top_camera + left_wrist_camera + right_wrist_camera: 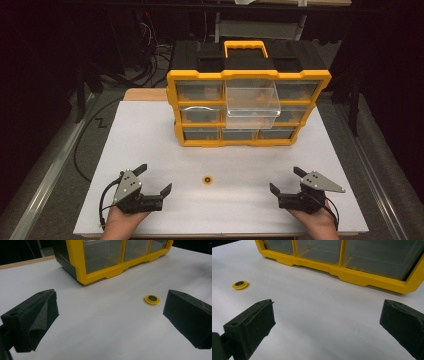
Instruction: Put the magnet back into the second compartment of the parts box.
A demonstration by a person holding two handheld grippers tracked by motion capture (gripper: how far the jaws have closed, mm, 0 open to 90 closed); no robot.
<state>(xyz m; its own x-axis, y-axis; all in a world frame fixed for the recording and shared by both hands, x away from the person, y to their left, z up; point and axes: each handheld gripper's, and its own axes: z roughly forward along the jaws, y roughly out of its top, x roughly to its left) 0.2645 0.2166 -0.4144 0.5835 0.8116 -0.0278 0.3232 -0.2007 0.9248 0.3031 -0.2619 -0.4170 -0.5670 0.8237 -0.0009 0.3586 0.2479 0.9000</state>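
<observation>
A small yellow disc with a dark centre lies flat on the white table top, between the two hands; it also lies ahead of the left jaws and far left of the right jaws. My left gripper rests near the front left, open and empty. Open and empty too, my right gripper sits at the front right. A yellow drawer organiser stands at the back with one clear middle drawer pulled out.
The organiser's bottom row of clear drawers is closed. The table's front edge runs just behind the hands. Dark floor, cables and a metal rail flank the table on the left.
</observation>
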